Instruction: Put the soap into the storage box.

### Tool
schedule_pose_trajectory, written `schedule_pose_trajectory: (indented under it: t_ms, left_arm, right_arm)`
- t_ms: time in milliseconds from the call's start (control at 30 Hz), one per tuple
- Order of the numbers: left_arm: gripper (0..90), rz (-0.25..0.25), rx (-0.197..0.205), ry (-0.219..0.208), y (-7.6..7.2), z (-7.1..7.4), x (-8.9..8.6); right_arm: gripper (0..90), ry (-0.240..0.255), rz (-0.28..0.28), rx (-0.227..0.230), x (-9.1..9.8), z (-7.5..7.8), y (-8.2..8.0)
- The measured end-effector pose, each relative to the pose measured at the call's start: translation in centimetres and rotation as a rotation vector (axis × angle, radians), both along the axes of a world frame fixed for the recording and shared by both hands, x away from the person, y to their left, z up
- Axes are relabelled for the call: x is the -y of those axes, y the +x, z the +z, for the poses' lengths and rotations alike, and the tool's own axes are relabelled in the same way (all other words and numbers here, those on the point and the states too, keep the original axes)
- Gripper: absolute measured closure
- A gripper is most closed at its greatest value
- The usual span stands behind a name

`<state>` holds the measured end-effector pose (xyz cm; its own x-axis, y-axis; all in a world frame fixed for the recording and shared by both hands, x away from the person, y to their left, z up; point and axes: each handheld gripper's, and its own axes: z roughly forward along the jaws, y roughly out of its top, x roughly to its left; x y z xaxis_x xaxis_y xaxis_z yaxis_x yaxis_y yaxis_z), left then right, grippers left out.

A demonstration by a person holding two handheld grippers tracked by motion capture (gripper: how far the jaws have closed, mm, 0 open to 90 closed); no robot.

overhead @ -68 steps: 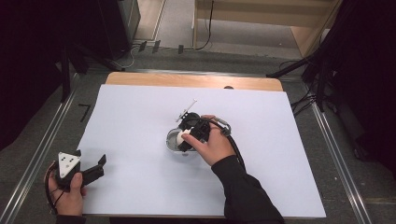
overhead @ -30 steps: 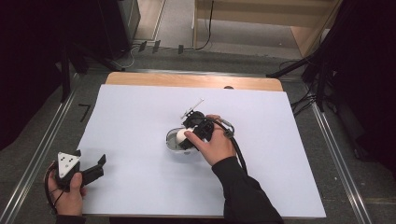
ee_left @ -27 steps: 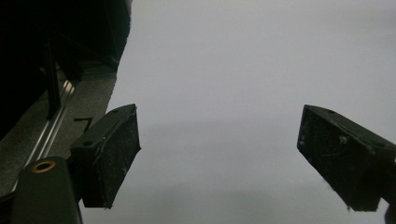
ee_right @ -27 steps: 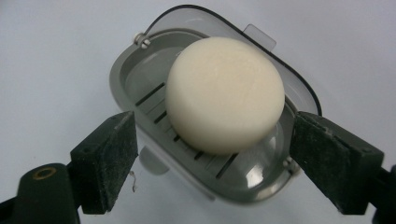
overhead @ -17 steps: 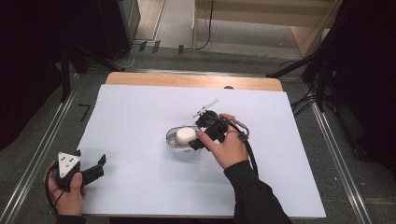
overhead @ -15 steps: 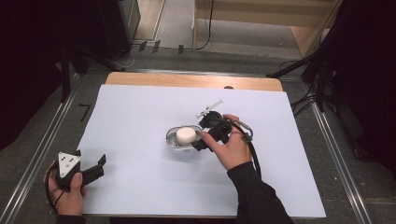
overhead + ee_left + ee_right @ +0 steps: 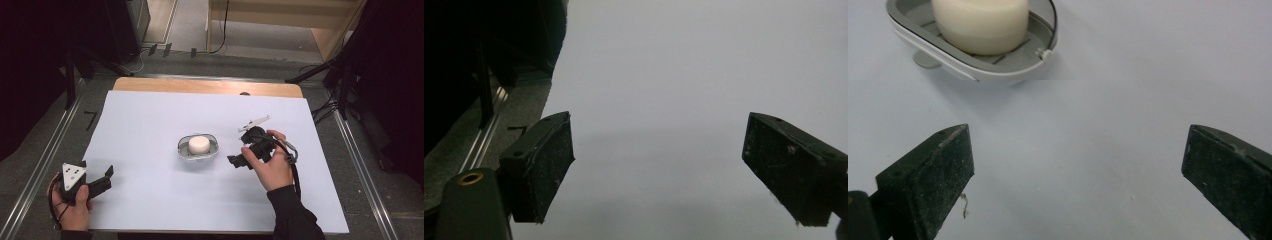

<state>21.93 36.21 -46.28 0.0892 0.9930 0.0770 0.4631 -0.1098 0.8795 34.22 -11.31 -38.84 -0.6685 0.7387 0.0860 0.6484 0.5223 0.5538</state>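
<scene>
A round cream soap bar (image 7: 200, 144) sits in a grey oval soap dish (image 7: 184, 150) near the middle of the white sheet. In the right gripper view the soap bar (image 7: 980, 22) and its dish (image 7: 1013, 62) lie just beyond the jaws. My right gripper (image 7: 235, 161) is to the right of the dish, clear of it, its jaws opening with nothing between them (image 7: 1075, 175). My left gripper (image 7: 107, 175) rests at the sheet's front left corner, open and empty (image 7: 659, 170).
The white sheet (image 7: 150, 115) covers a wooden table (image 7: 200, 86) whose far edge shows. Metal rails (image 7: 45, 160) run along both sides. Cables (image 7: 330, 105) and dark stands lie on the floor beyond the right side.
My right gripper let go of the soap in its dish and drew back to the right, its jaws spreading apart. The left hand kept still.
</scene>
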Motion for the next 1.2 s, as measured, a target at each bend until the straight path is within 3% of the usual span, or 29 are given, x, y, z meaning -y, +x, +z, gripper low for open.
schedule_pose_trajectory:
  t_ms: [367, 633, 1200]
  left_arm:
    - [13.7, 0.001, 0.000, -0.001, 0.0, 0.0, 0.0]
    - [13.7, 0.001, 0.003, -0.002, 0.0, 0.0, 0.0]
    - [13.7, 0.002, 0.003, -0.001, 0.0, 0.0, 0.0]
  right_arm:
    - [0.7, 0.038, -0.071, -0.003, 3.1, -2.3, -1.0]
    - [0.6, 0.065, -0.102, 0.029, 5.1, -3.6, -2.1]
    - [0.7, 0.095, -0.225, 0.062, 11.9, -6.4, -4.3]
